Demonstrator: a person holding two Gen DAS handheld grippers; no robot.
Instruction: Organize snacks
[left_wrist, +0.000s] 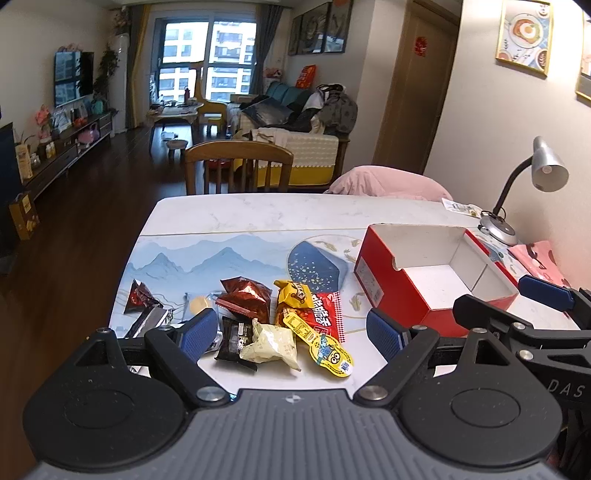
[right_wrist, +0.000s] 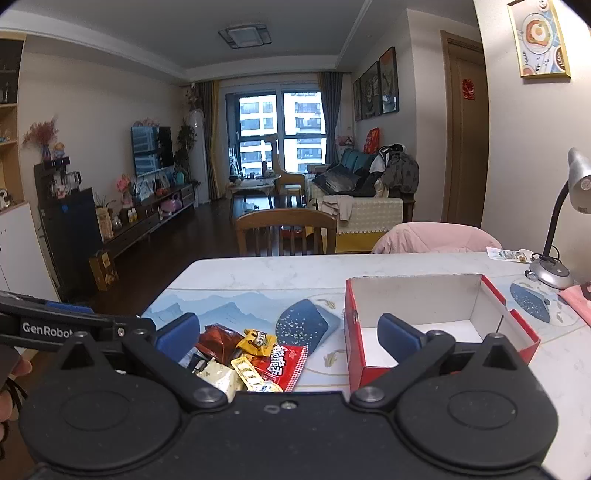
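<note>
Marble table (left_wrist: 240, 214): snack pile (left_wrist: 273, 321) near-left, red box (left_wrist: 399, 288) empty at right. Left gripper (left_wrist: 291, 336) and right gripper (right_wrist: 288, 336) both released, nothing held. Straddle one packet (pale one (left_wrist: 273, 345) nearest), pinch its edge.

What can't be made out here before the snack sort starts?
- Silver packet: left wrist view, partly behind the left gripper finger; right wrist view hides it fully.
- Snack pile near edge: right wrist view, cut by the right gripper body.
- Red box label: too small to read.
</note>
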